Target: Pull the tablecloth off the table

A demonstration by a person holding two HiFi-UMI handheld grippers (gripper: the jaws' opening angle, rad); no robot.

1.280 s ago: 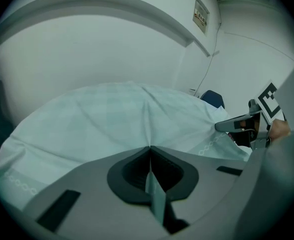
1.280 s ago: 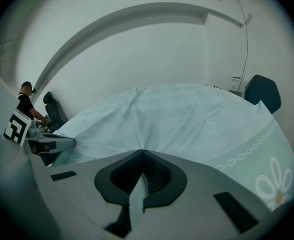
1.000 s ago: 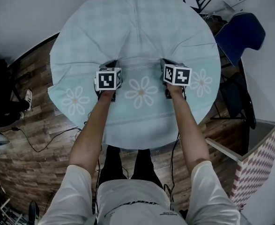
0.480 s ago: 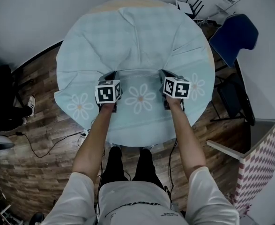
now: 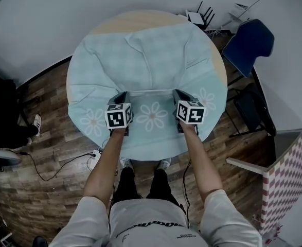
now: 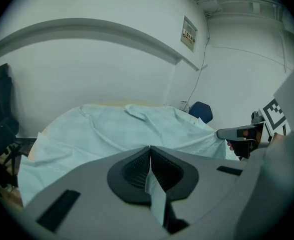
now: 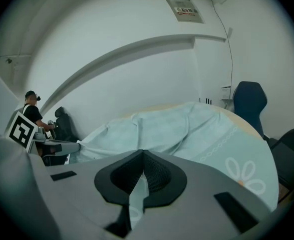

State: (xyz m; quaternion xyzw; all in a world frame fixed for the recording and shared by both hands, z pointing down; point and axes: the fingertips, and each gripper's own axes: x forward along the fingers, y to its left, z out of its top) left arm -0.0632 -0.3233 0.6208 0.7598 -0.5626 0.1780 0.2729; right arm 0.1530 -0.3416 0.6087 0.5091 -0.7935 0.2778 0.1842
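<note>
Round wooden table, far rim bare; pale-blue daisy tablecloth bunched, pinched by left gripper and right gripper; plank floor, blue chair; table legs hidden

head view looks steeply down on left tool, right tool and round surface, each tool view sits close behind its own jaws facing across the tablecloth, which all three share.
</note>
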